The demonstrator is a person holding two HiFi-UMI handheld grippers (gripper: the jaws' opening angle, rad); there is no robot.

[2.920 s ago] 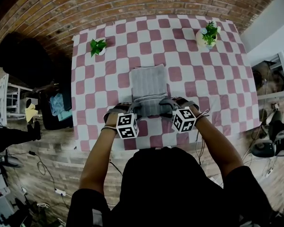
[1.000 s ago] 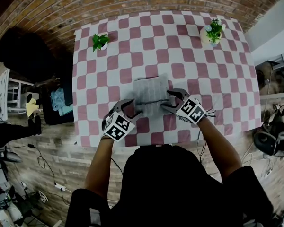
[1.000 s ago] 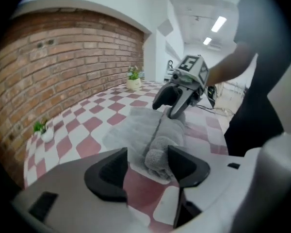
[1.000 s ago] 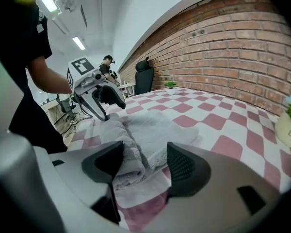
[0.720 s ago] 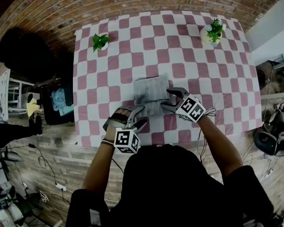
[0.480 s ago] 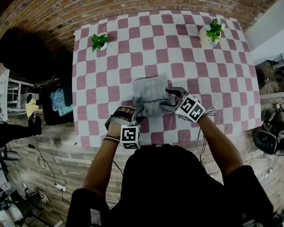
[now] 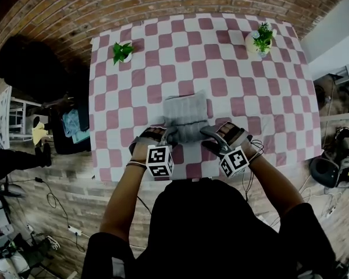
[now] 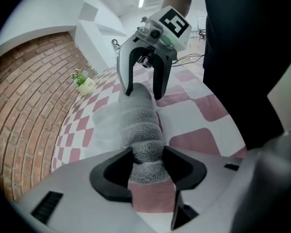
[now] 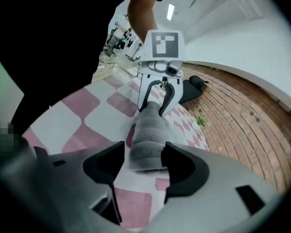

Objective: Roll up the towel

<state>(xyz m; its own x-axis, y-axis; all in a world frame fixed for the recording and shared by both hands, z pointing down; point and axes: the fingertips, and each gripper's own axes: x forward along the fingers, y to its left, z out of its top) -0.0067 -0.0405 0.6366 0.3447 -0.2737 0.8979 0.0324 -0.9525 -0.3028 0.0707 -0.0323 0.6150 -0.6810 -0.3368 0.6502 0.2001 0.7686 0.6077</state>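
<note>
A grey towel point(image 7: 186, 112) lies on the checked table, its near part wound into a thick roll point(image 8: 140, 120) across the front. My left gripper point(image 7: 170, 136) points steeply down at the roll's left end. Its jaws have just been closing, and in the left gripper view both pads press into the roll point(image 8: 146, 161). My right gripper point(image 7: 209, 135) straddles the right end. In the right gripper view the roll point(image 9: 150, 130) sits between the jaws with a thin gap at one pad. Each gripper shows at the far end of the other's view, the right gripper point(image 8: 142, 92) and the left gripper point(image 9: 153, 109).
The pink-and-white checked tablecloth point(image 7: 232, 74) covers the table, whose front edge is just below the grippers. Small potted plants stand at the far left point(image 7: 121, 53) and far right point(image 7: 257, 39). A dark bag point(image 7: 29, 68) lies on the brick floor to the left.
My left gripper rolled upright and came in onto the roll's left end. My right gripper rolled over and shifted toward the near edge. The flat stretch of towel is shorter than before.
</note>
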